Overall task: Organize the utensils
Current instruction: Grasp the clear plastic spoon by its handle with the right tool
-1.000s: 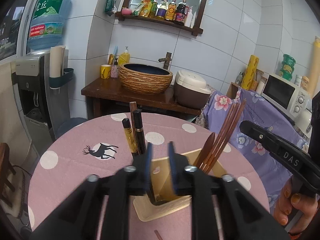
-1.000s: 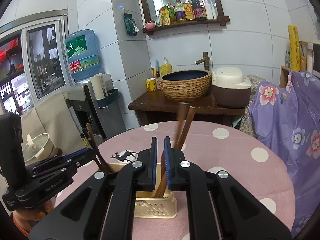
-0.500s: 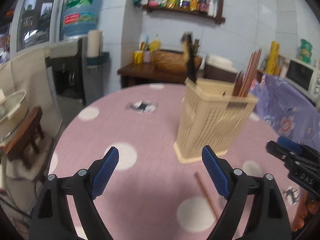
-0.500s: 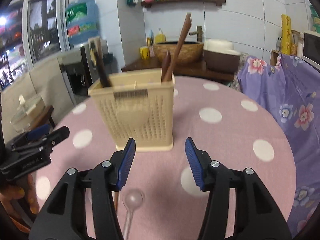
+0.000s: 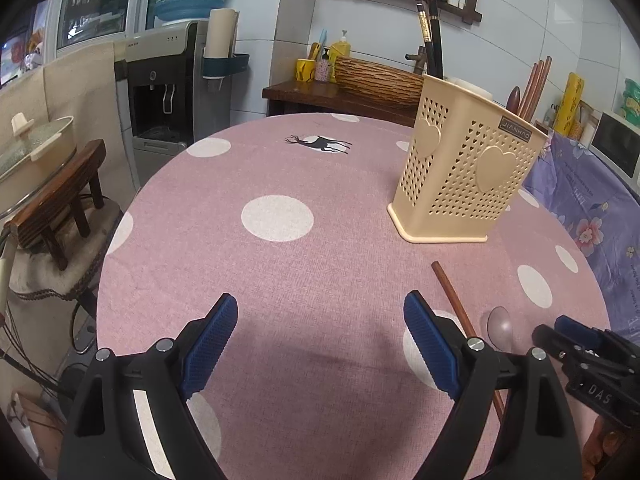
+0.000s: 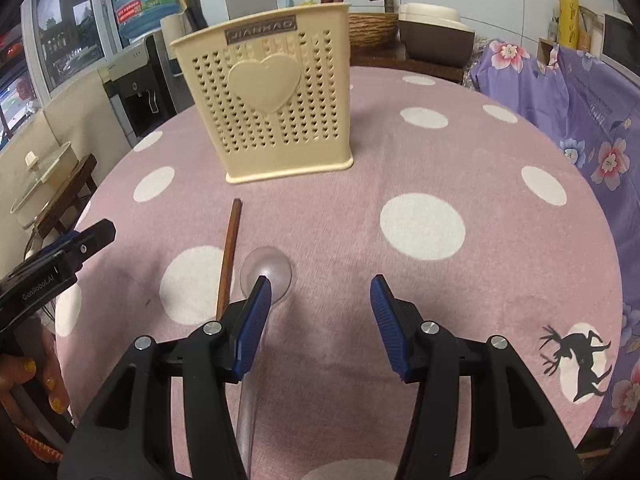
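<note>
A round table [image 5: 280,272] in a pink polka-dot cloth fills a tiled kitchen. The cream utensil holder [image 6: 268,96], labelled JIANHAO, stands upright; a chopstick [image 6: 229,256] and clear spoon [image 6: 266,270] lie before it. Left gripper [image 5: 320,344] and right gripper [image 6: 318,320] are both spread, empty.

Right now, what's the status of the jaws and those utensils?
Left gripper and right gripper: jaws just opened, empty. Brown chopstick and clear spoon lie on tablecloth before beige holder. Nothing blocking.
</note>
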A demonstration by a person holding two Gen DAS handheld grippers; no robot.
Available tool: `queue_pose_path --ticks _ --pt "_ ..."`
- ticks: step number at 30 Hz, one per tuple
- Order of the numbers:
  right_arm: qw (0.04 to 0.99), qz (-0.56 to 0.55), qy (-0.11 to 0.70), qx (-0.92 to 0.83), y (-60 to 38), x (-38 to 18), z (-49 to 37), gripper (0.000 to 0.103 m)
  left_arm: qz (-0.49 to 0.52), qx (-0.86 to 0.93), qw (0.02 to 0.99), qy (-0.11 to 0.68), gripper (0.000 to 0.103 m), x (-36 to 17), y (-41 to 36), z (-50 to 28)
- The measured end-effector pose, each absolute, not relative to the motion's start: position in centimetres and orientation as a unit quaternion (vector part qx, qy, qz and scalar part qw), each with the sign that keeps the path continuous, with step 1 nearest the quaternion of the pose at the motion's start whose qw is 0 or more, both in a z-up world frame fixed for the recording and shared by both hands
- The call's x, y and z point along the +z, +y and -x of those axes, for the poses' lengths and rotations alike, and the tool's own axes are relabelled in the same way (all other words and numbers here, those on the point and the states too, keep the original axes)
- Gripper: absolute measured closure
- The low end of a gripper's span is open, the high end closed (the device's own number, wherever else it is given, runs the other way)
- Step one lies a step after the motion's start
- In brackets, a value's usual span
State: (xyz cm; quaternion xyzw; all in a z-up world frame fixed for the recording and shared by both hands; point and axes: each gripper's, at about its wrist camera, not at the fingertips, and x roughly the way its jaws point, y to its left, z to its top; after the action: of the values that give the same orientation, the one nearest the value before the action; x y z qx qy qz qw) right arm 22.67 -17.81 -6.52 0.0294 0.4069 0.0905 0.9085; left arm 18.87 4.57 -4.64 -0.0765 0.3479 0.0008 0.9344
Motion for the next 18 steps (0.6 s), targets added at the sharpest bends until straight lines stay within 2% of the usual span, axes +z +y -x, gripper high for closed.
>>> queue_pose_path --ticks 8,12,13,18 --pt "0.897 -0.001 0.428 0.11 -14.9 -7.4 -23.1 0.051 0.078 -0.005 0.935 0.345 0.019 -4.7 4.4 -18.2" --pt "0.89 0.009 0.442 0.106 -14.3 -8.5 -23.3 0.054 0.082 -0.002 0.934 0.346 0.019 -4.8 4.7 -18.1" --pt "0.892 0.015 0.441 0.104 -14.2 -8.5 -23.2 0.056 0.083 -0.002 0.934 0.346 0.019 -4.8 4.8 -18.1" --pt "0.891 0.028 0.443 0.093 -14.1 -8.4 -22.6 0.082 0.088 -0.007 0.933 0.35 0.019 -4.9 4.6 -18.3"
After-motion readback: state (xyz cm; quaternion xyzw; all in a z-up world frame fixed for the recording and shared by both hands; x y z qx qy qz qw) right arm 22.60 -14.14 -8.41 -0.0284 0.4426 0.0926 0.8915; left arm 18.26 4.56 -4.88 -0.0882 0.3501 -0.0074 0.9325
